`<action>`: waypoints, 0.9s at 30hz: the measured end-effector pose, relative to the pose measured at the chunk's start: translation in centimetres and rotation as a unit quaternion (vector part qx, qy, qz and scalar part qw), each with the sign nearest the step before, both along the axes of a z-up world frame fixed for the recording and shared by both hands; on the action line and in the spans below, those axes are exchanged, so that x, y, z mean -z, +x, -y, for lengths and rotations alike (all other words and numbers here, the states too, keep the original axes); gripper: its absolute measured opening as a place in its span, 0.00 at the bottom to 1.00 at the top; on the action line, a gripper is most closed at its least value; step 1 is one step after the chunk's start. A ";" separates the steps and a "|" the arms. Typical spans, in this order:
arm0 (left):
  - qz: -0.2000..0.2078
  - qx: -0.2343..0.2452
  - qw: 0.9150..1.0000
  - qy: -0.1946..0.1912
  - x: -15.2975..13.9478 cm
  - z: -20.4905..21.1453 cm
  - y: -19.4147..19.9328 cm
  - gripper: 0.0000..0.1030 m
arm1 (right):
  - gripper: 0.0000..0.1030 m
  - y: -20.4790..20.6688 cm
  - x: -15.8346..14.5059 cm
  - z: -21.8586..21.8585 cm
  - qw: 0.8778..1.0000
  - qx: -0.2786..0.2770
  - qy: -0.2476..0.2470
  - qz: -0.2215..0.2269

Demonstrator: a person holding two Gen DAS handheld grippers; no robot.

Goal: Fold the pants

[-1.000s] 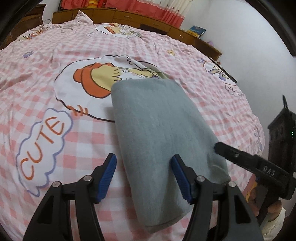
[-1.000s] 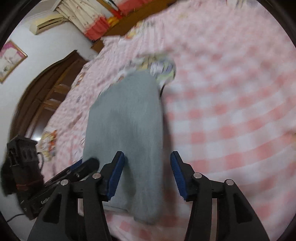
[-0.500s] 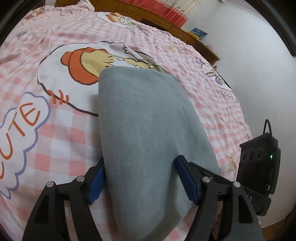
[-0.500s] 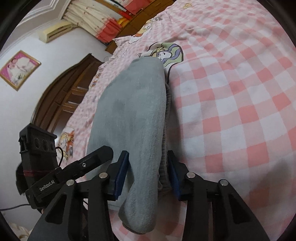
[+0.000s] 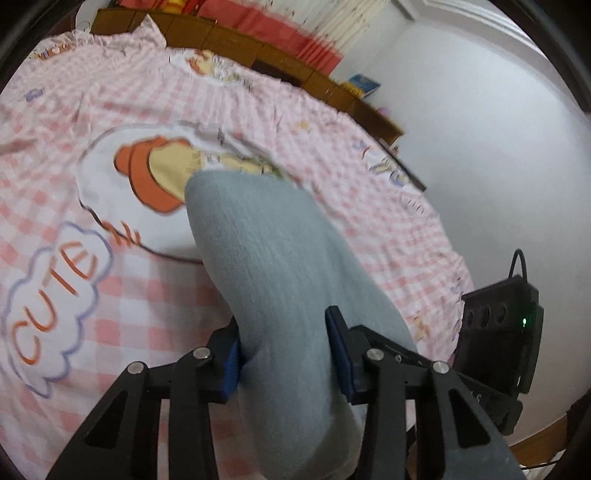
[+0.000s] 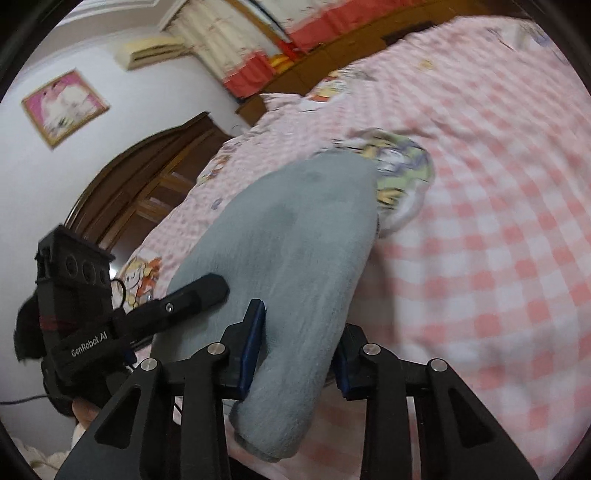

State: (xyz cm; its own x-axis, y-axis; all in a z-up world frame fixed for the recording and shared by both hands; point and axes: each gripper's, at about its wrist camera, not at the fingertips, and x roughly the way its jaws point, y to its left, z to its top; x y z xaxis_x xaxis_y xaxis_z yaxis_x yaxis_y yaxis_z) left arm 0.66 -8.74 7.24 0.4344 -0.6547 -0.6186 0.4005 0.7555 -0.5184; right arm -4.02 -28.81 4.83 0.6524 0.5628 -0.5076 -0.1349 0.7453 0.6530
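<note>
The grey pants (image 5: pixel 280 280) lie folded into a thick long bundle on the pink checked bedsheet (image 5: pixel 110 306). My left gripper (image 5: pixel 284 354) is shut on the near end of the bundle, its blue pads pressing both sides. My right gripper (image 6: pixel 295 350) is shut on the same end of the pants (image 6: pixel 295 251) from the other side. The near end looks lifted off the bed. The left gripper's body (image 6: pixel 122 325) shows at the left of the right wrist view, and the right gripper's body (image 5: pixel 498 332) at the right of the left wrist view.
The sheet has a cartoon print with an orange hat (image 5: pixel 147 173) and the word CUTE (image 5: pixel 55 295). A wooden headboard (image 5: pixel 258 48) and red curtains (image 5: pixel 288 29) stand at the far end. A white wall (image 5: pixel 480 147) is at the right, a wooden door (image 6: pixel 147 184) at the left.
Both grippers have closed tighter on the pants' near end and raised it; both views have tilted up and show more of the room.
</note>
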 end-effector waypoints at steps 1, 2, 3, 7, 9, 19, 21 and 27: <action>0.006 -0.001 1.000 -0.002 -0.5 -0.7 0.0 0.41 | 0.33 0.6 -0.6 -1.0 1.000 -0.007 -0.001 0.006; 0.013 -0.002 1.000 -0.002 -1.0 -1.2 0.1 0.41 | 0.33 1.0 -0.8 -1.5 1.000 -0.011 0.000 0.009; 0.023 -0.007 1.000 0.001 -1.7 -2.1 0.3 0.41 | 0.33 1.6 -1.2 -2.3 1.000 -0.015 0.001 0.012; 0.053 -0.021 0.998 0.006 -3.7 -5.2 1.4 0.41 | 0.33 3.8 -2.3 -5.9 0.999 -0.026 -0.009 0.023; 0.064 -0.025 0.997 0.016 -4.4 -6.6 2.4 0.41 | 0.33 4.9 -2.0 -7.3 0.999 -0.029 -0.013 0.022; -0.005 -0.044 0.997 0.059 2.6 -11.7 7.1 0.46 | 0.35 7.4 3.2 -10.0 0.996 -0.066 -0.058 -0.034; -0.014 -0.060 0.997 0.042 4.1 -12.6 6.8 0.52 | 0.36 7.1 2.7 -9.5 0.995 -0.066 -0.068 -0.038; 0.021 -0.098 0.993 0.065 2.6 -13.7 4.6 0.58 | 0.36 4.9 0.0 -8.8 0.992 -0.034 -0.116 -0.024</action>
State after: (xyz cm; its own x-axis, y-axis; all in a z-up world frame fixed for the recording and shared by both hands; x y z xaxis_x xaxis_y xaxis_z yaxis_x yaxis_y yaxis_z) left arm 5.29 4.91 4.64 0.5724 -0.4706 -0.6715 0.2588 0.8807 -0.3966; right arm 0.92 -20.01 4.85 0.5888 0.4687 -0.6585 -0.1616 0.8665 0.4723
